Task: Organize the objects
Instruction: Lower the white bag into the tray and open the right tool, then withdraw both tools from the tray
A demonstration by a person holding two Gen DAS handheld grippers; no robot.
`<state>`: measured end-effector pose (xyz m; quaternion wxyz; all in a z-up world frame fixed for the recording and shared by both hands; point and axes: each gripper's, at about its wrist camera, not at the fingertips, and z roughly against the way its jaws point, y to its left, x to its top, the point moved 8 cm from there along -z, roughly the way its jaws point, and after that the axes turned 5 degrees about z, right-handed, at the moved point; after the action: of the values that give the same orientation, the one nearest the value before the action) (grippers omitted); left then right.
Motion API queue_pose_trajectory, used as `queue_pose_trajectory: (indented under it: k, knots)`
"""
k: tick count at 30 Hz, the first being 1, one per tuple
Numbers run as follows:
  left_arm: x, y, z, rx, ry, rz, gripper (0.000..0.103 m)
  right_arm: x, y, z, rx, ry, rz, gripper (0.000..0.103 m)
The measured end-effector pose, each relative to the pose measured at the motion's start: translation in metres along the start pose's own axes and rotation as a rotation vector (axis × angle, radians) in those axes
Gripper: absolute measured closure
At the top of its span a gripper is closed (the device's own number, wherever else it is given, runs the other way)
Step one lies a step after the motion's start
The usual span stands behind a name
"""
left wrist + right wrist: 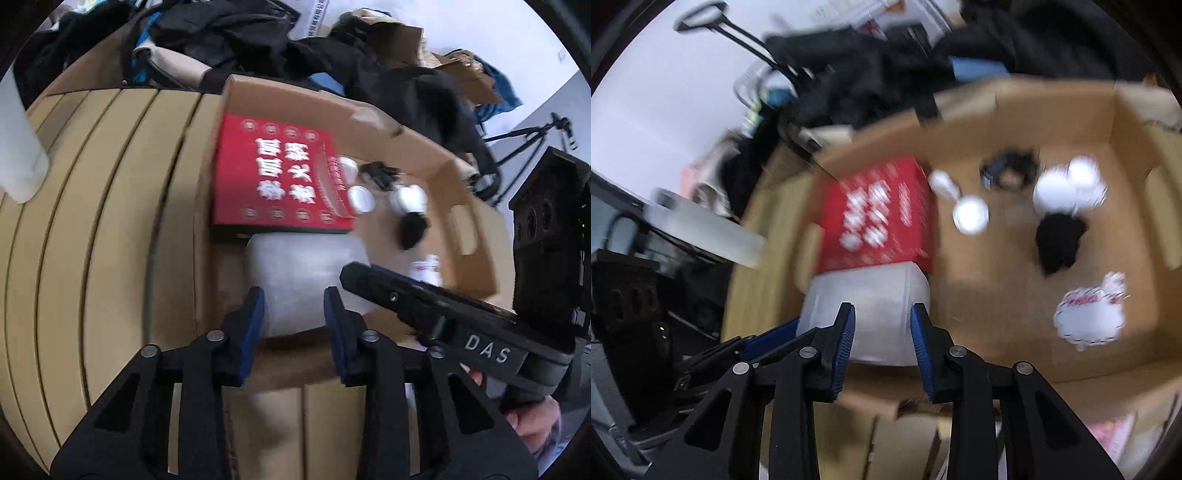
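The cardboard box (1052, 122) stands open-topped on a slatted tan surface (92, 221); at its left side lies a flat red box (882, 214), printed face up, its long edge running along the box's left wall; just in front of it, touching, sits a translucent white container (871, 306); further right on the box floor lie two small white cups (971, 216), a black ring-shaped item (1008, 170), a white bundle (1067, 188), a black lump (1058, 240) and a red-and-white label (1089, 317); both views are blurred; the left gripper (293, 321) and the right gripper (882, 332) hang above the white container, jaws apart, holding nothing.
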<state>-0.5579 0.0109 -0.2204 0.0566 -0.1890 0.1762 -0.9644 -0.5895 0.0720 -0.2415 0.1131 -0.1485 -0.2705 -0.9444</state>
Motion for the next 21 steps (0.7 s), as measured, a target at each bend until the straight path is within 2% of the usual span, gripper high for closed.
queue_pose_trajectory:
  k: [3, 5, 6, 9, 11, 13, 15, 16, 17, 18, 19, 21]
  knots:
    - [0.001, -0.005, 0.013, 0.035, -0.042, -0.038, 0.075, 0.0, 0.002, -0.003, 0.024, -0.003, -0.014, 0.07]
    - [0.002, -0.007, 0.022, 0.029, -0.048, -0.037, 0.065, -0.001, 0.005, 0.002, 0.054, 0.016, -0.019, 0.07]
    - [0.001, -0.01, 0.033, 0.029, -0.062, -0.041, 0.064, -0.002, 0.005, 0.006, 0.04, 0.019, -0.01, 0.07]
    - [-0.002, -0.026, 0.07, 0.047, -0.101, -0.071, 0.058, -0.001, 0.006, 0.036, -0.092, -0.013, 0.05, 0.07]
    - [-0.003, -0.037, 0.102, 0.046, -0.132, -0.089, 0.033, -0.003, 0.008, 0.076, -0.16, -0.052, 0.093, 0.069]
    - [-0.009, -0.051, 0.141, 0.05, -0.171, -0.085, 0.02, -0.008, 0.01, 0.112, -0.214, -0.074, 0.13, 0.069]
    - [-0.018, -0.065, 0.176, 0.059, -0.209, -0.092, 0.013, -0.018, 0.011, 0.161, -0.313, -0.104, 0.181, 0.068]
    - [-0.024, -0.071, 0.193, 0.077, -0.232, -0.097, 0.002, -0.022, 0.01, 0.181, -0.35, -0.115, 0.202, 0.066]
    - [-0.03, -0.075, 0.207, 0.096, -0.252, -0.103, 0.0, -0.032, 0.011, 0.21, -0.394, -0.13, 0.229, 0.063]
    - [-0.038, -0.08, 0.227, 0.12, -0.289, -0.115, 0.0, -0.038, 0.012, 0.227, -0.413, -0.137, 0.246, 0.052]
    - [-0.043, -0.084, 0.238, 0.13, -0.307, -0.121, 0.0, -0.048, 0.013, 0.25, -0.434, -0.151, 0.268, 0.034]
    - [-0.057, -0.091, 0.262, 0.131, -0.323, -0.122, 0.0, -0.062, 0.014, 0.287, -0.464, -0.194, 0.274, 0.02]
